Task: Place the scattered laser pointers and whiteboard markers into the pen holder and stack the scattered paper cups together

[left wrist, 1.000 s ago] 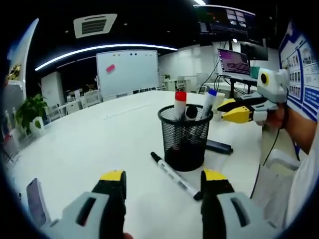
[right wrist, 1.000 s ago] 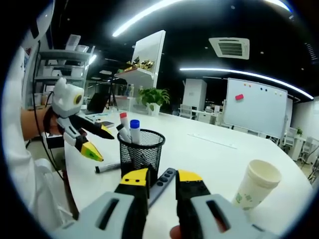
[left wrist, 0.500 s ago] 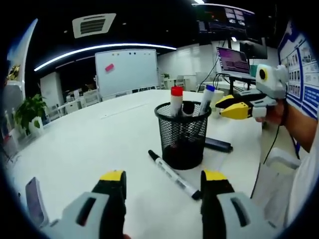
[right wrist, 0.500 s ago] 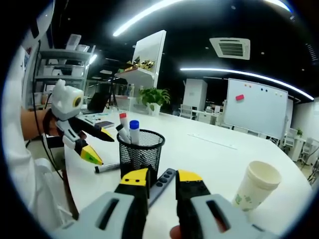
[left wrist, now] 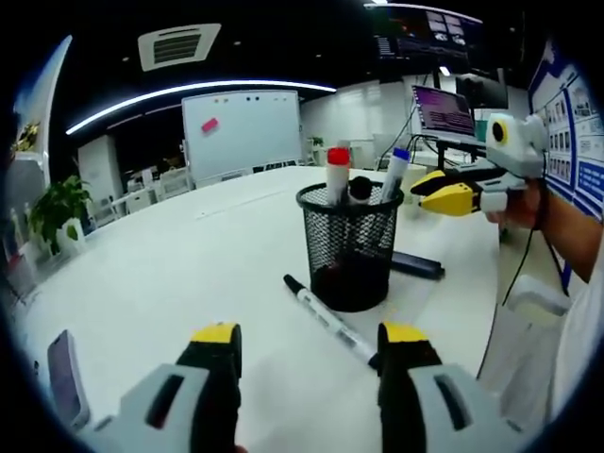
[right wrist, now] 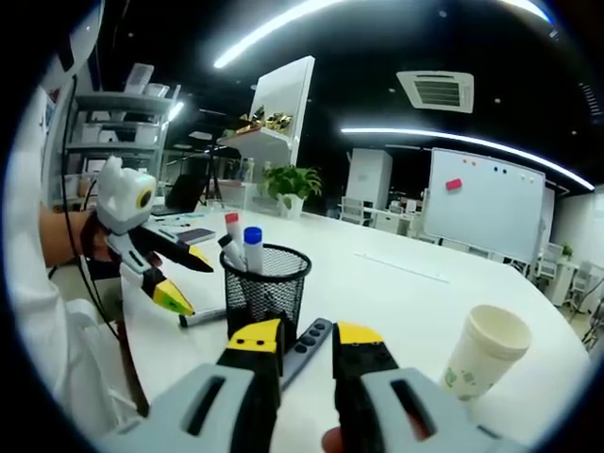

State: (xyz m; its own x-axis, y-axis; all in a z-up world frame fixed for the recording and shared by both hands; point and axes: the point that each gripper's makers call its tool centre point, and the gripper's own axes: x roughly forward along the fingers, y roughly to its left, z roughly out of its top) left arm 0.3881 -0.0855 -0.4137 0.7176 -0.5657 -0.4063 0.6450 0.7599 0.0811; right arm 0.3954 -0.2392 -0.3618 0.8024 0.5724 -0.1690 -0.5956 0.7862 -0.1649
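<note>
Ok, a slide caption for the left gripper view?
Open left gripper faces a black marker lying beside the mesh pen holder.

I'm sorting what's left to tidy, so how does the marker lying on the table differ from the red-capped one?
The loose marker lies flat on the table beside the pen holder; the red-capped marker stands upright inside it. The loose marker's cap is black, the other's red. The loose marker shows full length; the red-capped one shows just its top. Both have pale barrels.

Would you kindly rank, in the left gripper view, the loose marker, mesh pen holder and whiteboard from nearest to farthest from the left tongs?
1. Loose marker, lying on the table just ahead.
2. Mesh pen holder, standing behind the marker.
3. Whiteboard, far across the room.
</note>
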